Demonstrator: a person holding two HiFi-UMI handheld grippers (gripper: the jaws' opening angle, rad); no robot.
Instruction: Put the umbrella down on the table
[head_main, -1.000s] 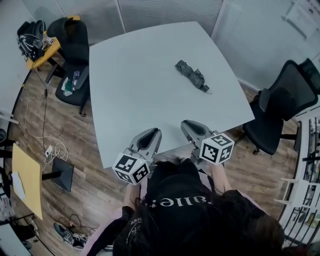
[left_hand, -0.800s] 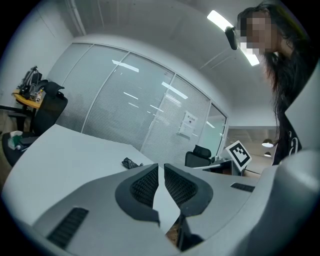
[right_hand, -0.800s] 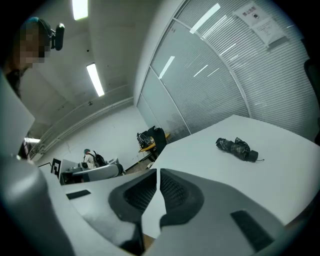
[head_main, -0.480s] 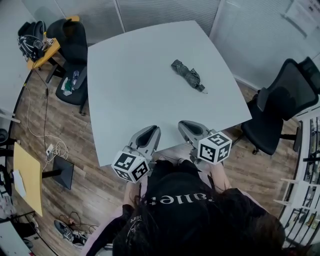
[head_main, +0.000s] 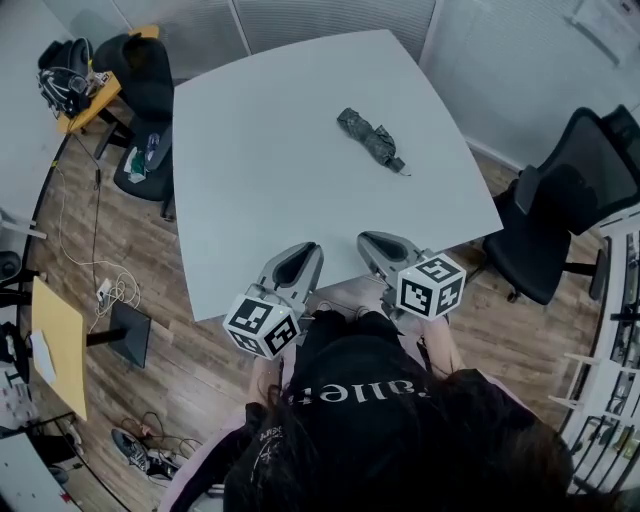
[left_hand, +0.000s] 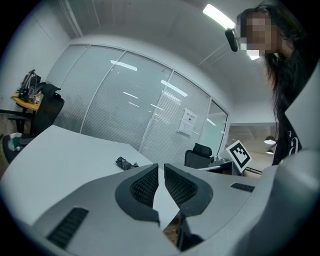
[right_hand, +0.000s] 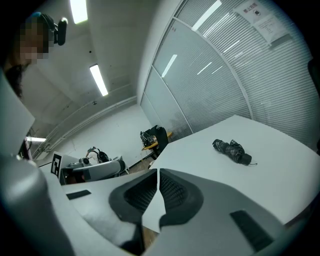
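Grey-white surface (head_main: 250, 190), broad, with rounded corners, standing on a wood-plank floor (head_main: 70, 230). Item one: the umbrella (head_main: 371, 138), folded, dark with a grey pattern. It lies flat on the surface in its far right part, one end toward the far side and the other, with a thin strap, toward the right edge. Nothing touches it, and it is well apart from both tools. Item two: the left tool (head_main: 304, 248), grey, held at the near edge of the surface and pointing across it. Its ribbed dark pads (left_hand: 145, 184) are brought together with only a thin slit at the tips, and nothing is between them. Item three: the right tool (head_main: 371, 240), just beside the left at the same near edge and pointing the same way. Its jaws are closed tip to tip and empty. Each tool carries a cube (head_main: 262, 325) with black-and-white square markers at its rear, close to the person (head_main: 360, 410) in a dark top. Item four: a black chair (head_main: 560, 215) stands off the right edge of the surface, and a second black chair (head_main: 145, 85) stands at the far left corner. Item five: a partition (left_hand: 125, 107) with blinds runs behind the far side.
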